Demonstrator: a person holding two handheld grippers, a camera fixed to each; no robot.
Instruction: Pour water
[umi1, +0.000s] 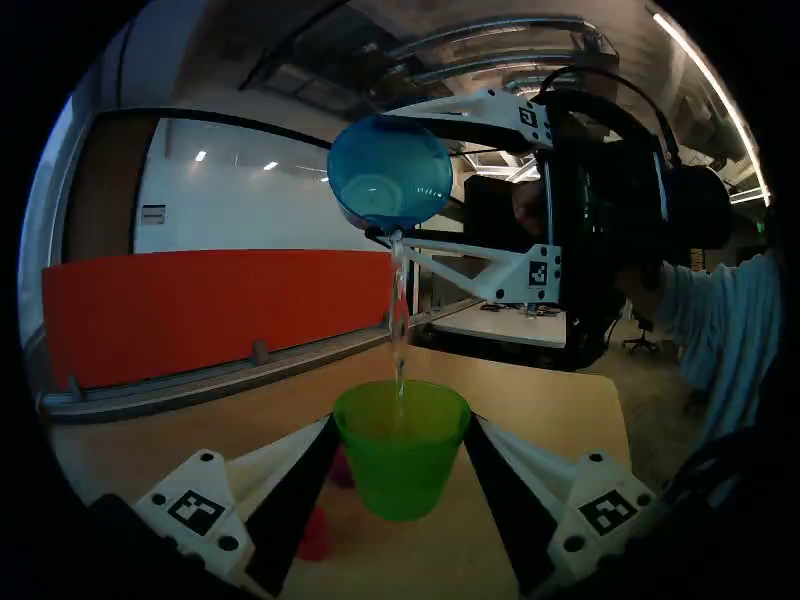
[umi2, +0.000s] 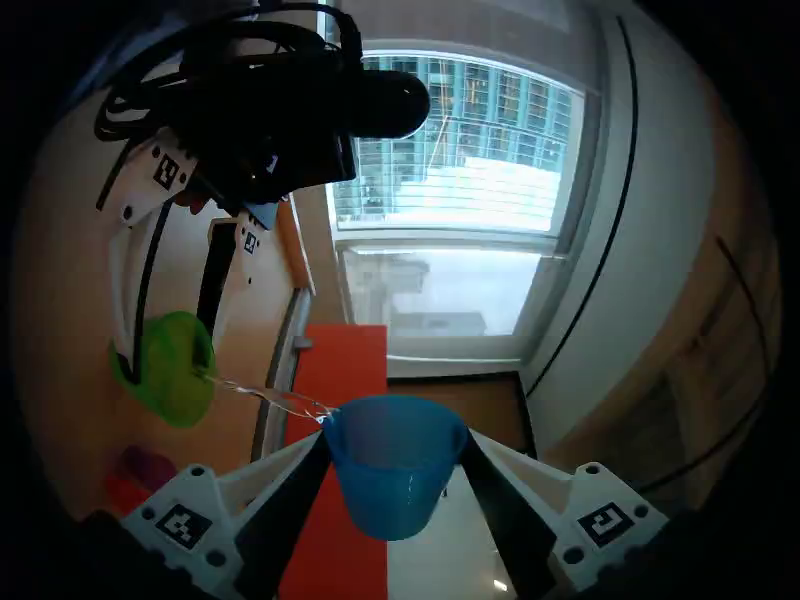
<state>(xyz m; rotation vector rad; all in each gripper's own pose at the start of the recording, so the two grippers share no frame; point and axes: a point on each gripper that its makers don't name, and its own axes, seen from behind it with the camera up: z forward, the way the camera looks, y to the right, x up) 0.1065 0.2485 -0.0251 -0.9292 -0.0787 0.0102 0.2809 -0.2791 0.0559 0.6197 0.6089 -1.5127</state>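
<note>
The left gripper view looks out level from behind the left gripper (umi1: 400, 428), green cup (umi1: 402, 455) close between its fingers, the right gripper (umi1: 392, 180) farther ahead and above. The right gripper view is rolled onto its side, blue cup (umi2: 393, 470) close before it, facing a window (umi2: 455, 200). Both share the cups, water stream (umi1: 399, 320), table (umi1: 540, 390) and orange panel (umi1: 200, 310)

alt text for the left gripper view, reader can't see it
A stream of water falls from a tilted blue cup, held in the right gripper, down into an upright green cup held in the left gripper over a wooden table. An orange partition and a sleeved arm show behind.
</note>
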